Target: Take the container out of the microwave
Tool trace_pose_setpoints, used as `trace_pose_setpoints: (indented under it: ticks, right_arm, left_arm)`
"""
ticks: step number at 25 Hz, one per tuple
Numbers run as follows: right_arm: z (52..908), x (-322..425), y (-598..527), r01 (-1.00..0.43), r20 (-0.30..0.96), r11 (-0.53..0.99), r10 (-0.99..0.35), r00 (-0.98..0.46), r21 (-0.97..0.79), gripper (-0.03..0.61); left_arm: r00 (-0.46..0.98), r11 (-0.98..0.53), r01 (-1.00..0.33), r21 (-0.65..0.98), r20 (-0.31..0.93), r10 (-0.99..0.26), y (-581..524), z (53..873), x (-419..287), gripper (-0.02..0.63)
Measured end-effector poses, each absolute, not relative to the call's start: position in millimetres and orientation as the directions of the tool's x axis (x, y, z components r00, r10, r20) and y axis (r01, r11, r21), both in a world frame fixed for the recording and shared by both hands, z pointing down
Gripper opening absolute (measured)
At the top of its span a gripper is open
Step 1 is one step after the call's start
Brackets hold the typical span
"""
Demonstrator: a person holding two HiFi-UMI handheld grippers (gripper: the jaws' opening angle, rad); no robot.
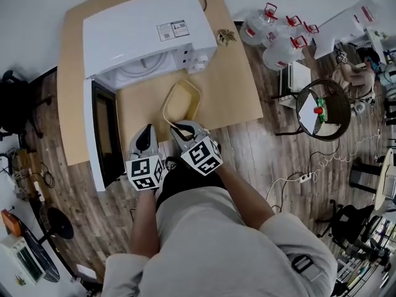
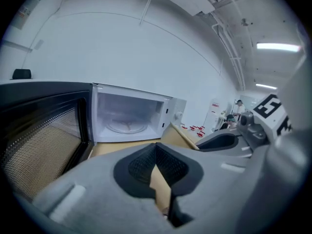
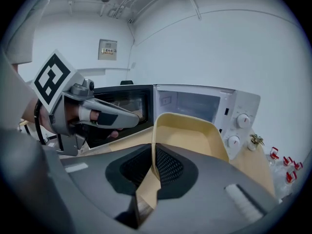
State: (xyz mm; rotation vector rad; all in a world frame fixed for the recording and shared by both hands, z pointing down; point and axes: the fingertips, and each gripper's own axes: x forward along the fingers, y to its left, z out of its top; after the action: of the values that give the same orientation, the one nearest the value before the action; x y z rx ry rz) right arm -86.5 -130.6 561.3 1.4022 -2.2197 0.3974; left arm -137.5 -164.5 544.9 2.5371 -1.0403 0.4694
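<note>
The white microwave [image 1: 145, 33] stands on the tan table [image 1: 238, 85] with its dark door [image 1: 102, 132] swung open to the left; its cavity [image 2: 127, 117] holds only the glass turntable. A yellow rectangular container [image 1: 182, 99] sits on the table in front of the microwave. My right gripper [image 1: 180, 129] is shut on its near rim, which runs between the pads [image 3: 155, 156]. My left gripper [image 1: 146, 131] hovers beside it at the table's front edge, shut and empty [image 2: 157, 150], pointing at the open microwave.
A small plant [image 1: 226, 36] sits at the table's back right corner. Several water jugs [image 1: 275, 36] and a round wicker chair [image 1: 326, 110] stand on the wooden floor to the right. A power strip and cable [image 1: 303, 178] lie nearby.
</note>
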Motion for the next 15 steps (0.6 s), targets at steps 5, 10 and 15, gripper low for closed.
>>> trace_pose_setpoints:
  ticks: [5,10,15]
  right_arm:
    - [562,-69,-105,-0.939,0.536,0.345,-0.789,-0.300,-0.019,0.034]
    - [550,-52,-92,-0.955,0.497,0.287,-0.820,-0.283,-0.071,0.034]
    - [534,-32,-79,-0.960,0.476,0.268,-0.836,-0.274,-0.081,0.034]
  left_arm:
    - [0.734,-0.726,-0.653,0.214,0.412,-0.539,-146,540,-116,0.002]
    - [0.766,-0.761,-0.612,0.215,0.398,-0.504,-134,530,-98,0.002]
    - [0.785,-0.774,-0.593,0.220,0.371,-0.496,-123,512,-77,0.002]
